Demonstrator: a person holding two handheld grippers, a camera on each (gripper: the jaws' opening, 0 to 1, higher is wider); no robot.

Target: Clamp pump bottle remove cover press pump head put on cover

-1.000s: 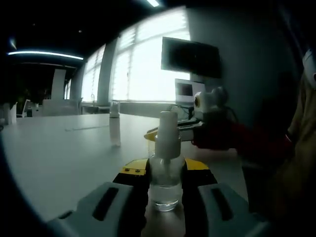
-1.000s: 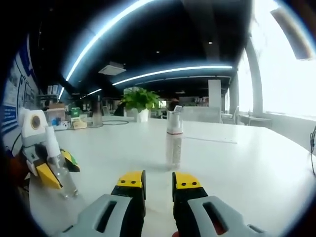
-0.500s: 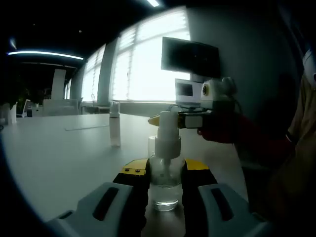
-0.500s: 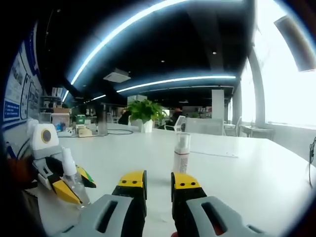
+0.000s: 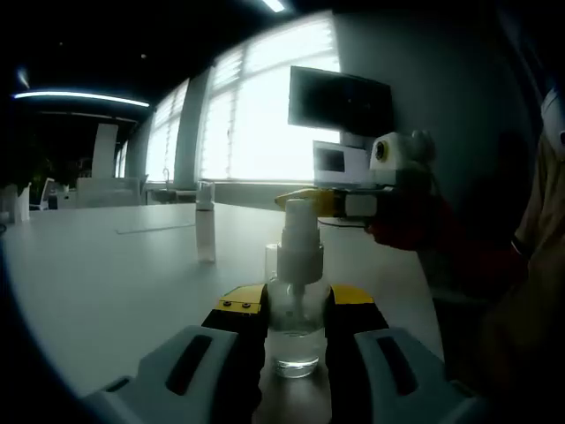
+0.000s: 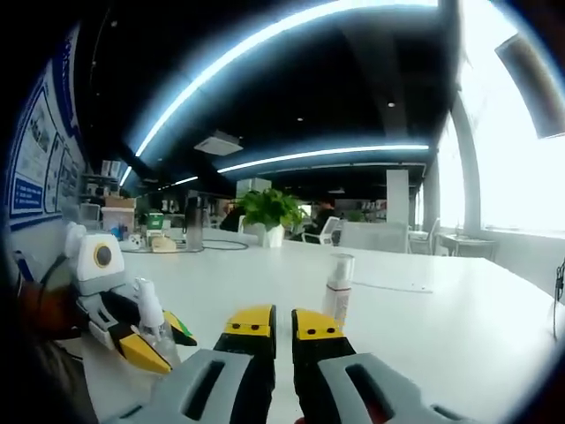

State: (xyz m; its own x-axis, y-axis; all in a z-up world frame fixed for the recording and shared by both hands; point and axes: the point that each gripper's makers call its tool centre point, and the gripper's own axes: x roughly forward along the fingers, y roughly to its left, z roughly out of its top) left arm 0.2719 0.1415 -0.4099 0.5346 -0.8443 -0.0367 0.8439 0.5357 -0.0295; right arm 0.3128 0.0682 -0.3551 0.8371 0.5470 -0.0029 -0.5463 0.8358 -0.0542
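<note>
My left gripper (image 5: 296,305) is shut on a clear pump bottle (image 5: 294,344) that stands upright on the white table (image 5: 106,274). Its white pump head (image 5: 300,234) is bare. My right gripper (image 5: 296,200) comes in from the right, its yellow tips level with the top of the pump head, just at or behind it. In the right gripper view that gripper (image 6: 283,322) is shut with nothing between its jaws, and the left gripper (image 6: 163,340) holds the bottle (image 6: 152,314) at lower left. A slim clear cylinder (image 5: 205,231), the cover by its look, stands apart on the table (image 6: 337,287).
A person's red sleeve (image 5: 433,238) reaches in behind the right gripper. A dark monitor (image 5: 340,102) hangs by bright windows. A potted plant (image 6: 267,216) and small items (image 6: 159,240) sit at the table's far side.
The right gripper has risen and moved in from beside the bottle to the level of the pump head's top, and its jaws have drawn together. The left gripper and bottle have stayed still.
</note>
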